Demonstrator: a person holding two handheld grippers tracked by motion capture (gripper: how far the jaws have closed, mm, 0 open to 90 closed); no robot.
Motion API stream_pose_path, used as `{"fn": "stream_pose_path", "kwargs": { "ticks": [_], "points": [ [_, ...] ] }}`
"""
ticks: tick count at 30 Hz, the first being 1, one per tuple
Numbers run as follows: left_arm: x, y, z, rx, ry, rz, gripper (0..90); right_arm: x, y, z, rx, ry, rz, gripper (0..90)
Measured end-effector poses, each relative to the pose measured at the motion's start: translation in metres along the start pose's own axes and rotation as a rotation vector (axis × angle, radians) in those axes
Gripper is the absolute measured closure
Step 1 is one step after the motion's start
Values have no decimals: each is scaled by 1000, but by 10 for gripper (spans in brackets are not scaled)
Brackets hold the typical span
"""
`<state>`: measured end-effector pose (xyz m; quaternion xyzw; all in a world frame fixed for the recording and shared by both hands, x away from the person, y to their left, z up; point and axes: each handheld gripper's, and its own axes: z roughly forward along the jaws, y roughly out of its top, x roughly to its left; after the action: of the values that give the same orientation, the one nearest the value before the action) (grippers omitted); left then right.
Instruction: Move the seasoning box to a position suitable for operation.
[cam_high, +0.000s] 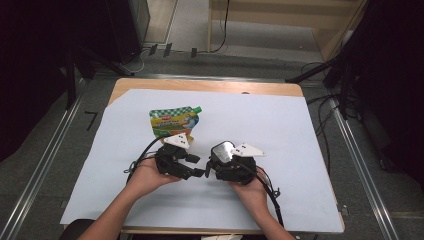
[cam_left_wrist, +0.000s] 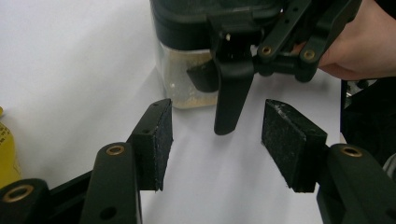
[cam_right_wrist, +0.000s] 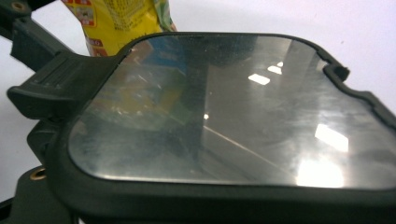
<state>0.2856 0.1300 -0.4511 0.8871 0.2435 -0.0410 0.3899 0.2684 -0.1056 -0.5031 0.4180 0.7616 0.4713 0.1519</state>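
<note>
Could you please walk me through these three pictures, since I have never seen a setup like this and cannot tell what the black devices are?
A person sits at a table covered with a white sheet and holds a hand-operated gripper in each hand; there is no robot arm. The high view looks down from above: the left gripper and right gripper meet near the middle. The other two pictures come from cameras riding on each gripper. The left gripper view shows its own two padded jaws standing open with nothing between them. Beyond them, the right gripper clamps a clear container with a black lid and pale contents. The right gripper view looks across that container's shiny lid. A yellow-green spouted pouch lies behind on the sheet.
</note>
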Motion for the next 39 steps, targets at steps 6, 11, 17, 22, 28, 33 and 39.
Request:
{"fn": "stream_pose_path", "kwargs": {
  "ticks": [6,11,17,22,28,33,39],
  "points": [
    [0,0,0,-5,-1,6,445,1,-6,-4,-5,-3,-30,154],
    [0,0,1,1,-1,7,450,1,-7,-7,16,6,-47,151],
    [3,0,2,11,2,6,460,3,-7,-11,50,5,-92,148],
    [5,1,5,13,-6,-2,466,2,-10,-20,85,24,-89,146],
    [7,3,6,10,-19,1,471,-1,-11,-35,90,49,-70,148],
    [6,4,4,-11,-38,-7,497,-5,-14,-53,96,73,-66,185],
    [6,4,3,-7,-28,-19,537,-17,-16,-84,61,113,-43,400]
  ]
}}
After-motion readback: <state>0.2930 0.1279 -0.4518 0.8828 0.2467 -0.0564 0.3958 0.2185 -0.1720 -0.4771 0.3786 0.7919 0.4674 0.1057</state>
